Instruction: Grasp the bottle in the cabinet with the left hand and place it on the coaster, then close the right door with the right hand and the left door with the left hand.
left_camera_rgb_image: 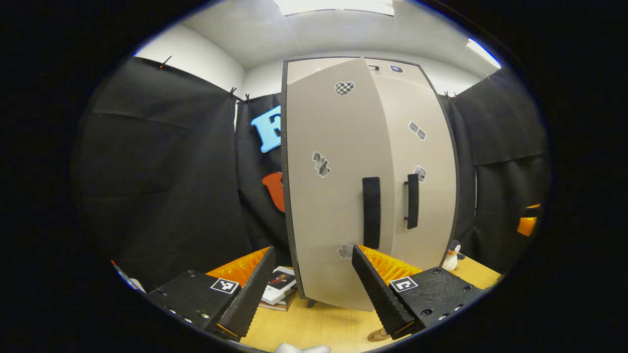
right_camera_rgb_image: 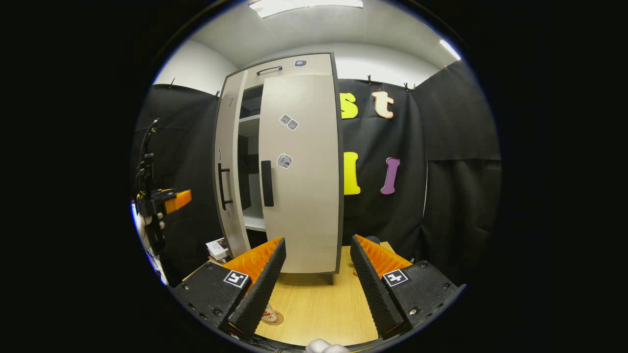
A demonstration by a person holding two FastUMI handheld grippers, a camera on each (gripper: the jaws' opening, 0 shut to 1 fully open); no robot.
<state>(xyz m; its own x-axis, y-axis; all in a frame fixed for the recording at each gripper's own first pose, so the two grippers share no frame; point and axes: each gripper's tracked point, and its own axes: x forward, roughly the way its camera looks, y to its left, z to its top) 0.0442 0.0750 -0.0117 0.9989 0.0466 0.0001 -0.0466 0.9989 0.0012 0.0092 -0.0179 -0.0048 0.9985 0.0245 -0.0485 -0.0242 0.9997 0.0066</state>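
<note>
- Wooden surface carrying cabinet; right door lying flush, left door hanging ajar.
- Bottle on coaster sitting near front edge, partly hidden.
- Left hand-held gripper and right hand-held gripper both gaping, gripping nothing.

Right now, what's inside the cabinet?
In the right gripper view, the gap between the left door and right door shows bare shelves inside the cabinet. No bottle shows there; the doors cover the rest.
</note>
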